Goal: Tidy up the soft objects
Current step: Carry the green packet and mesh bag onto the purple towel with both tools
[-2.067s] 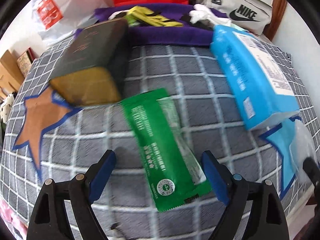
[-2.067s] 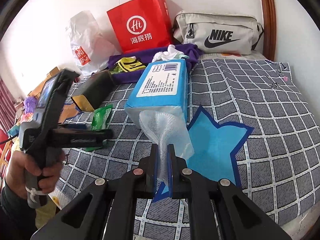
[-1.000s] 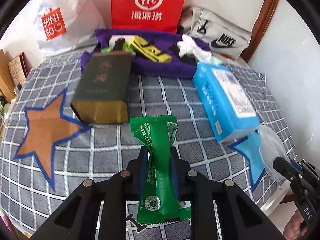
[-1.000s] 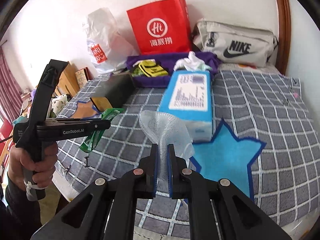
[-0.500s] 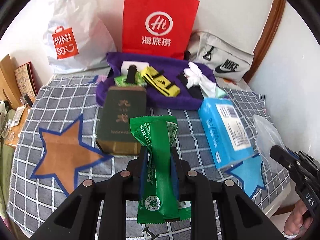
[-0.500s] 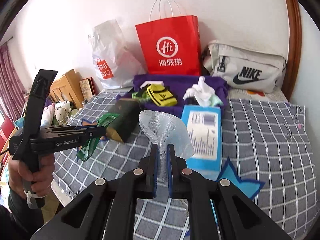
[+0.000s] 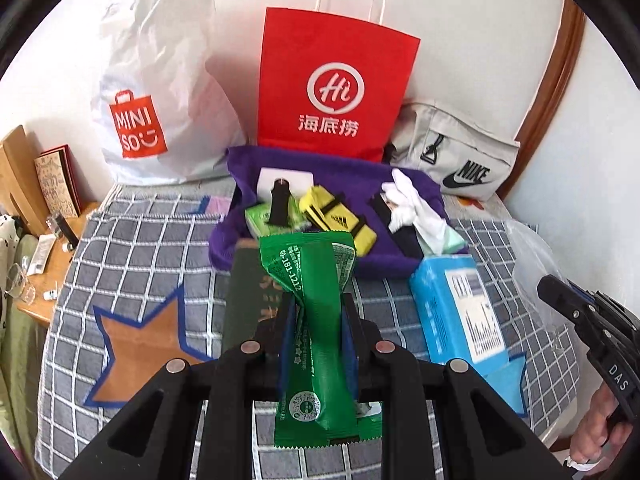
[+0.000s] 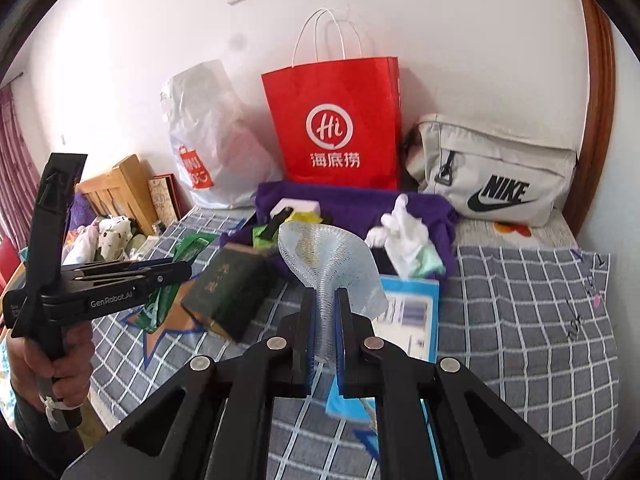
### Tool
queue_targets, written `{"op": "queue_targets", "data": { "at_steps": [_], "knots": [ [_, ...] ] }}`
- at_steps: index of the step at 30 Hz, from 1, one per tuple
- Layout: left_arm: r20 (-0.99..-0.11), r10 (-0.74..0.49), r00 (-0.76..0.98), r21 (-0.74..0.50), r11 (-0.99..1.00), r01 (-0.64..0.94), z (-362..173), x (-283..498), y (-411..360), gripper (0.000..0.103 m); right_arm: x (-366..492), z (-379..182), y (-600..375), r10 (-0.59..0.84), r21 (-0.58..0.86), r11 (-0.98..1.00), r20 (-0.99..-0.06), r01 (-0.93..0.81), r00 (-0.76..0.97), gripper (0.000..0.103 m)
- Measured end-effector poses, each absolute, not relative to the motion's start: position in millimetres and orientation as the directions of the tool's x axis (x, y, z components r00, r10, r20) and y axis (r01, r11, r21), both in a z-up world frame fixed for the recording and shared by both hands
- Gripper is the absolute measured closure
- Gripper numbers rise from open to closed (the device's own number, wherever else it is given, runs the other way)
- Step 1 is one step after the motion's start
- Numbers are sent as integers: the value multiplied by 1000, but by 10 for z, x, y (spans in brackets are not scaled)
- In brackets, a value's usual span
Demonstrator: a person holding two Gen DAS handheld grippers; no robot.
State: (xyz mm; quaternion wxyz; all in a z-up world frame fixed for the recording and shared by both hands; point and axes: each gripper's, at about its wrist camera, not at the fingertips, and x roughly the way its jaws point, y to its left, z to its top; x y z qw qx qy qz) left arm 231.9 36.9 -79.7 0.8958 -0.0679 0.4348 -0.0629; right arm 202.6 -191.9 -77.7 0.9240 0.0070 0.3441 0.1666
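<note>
Left wrist view: my left gripper [image 7: 318, 332] pinches the green sachet [image 7: 316, 320] mid-length, clear above the checked bedspread [image 7: 140, 248]. My right gripper [image 8: 323, 332] clamps a thin clear plastic bag [image 8: 326, 264]. Both packages are slick; I judge either could slide free short of the purple cloth [image 7: 348, 176].

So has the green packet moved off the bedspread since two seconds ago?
Yes. The green packet, then flat on the checked bedspread before the dark box, is now pinched in the left hand-held gripper and lifted up in front of that box.
</note>
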Motion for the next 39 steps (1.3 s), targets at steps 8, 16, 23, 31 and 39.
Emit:
{"op": "queue_targets", "data": {
  "at_steps": [8,16,23,31,39],
  "knots": [
    [-762,-157,629,-168,985,43,-710,2611,456,82,2399,-711,-1905,307,140,949,-621,-283,721,95],
    [-756,-144,639,-164,986,27,-668,2879,547,82,2728,-654,-1887,298,142,953,-615,-270,730,95],
    [-747,-145,648,-181,983,10,-637,3089,648,82,3002,-644,-1822,302,139,951,-609,-276,734,95],
    [-750,-150,644,-189,982,9,-673,3368,653,82,3341,-696,-1758,342,188,939,-608,-289,717,95],
    [-763,-177,622,-208,978,23,-831,3688,580,82,3692,-734,-1740,345,190,938,-611,-292,712,95]
  ]
}}
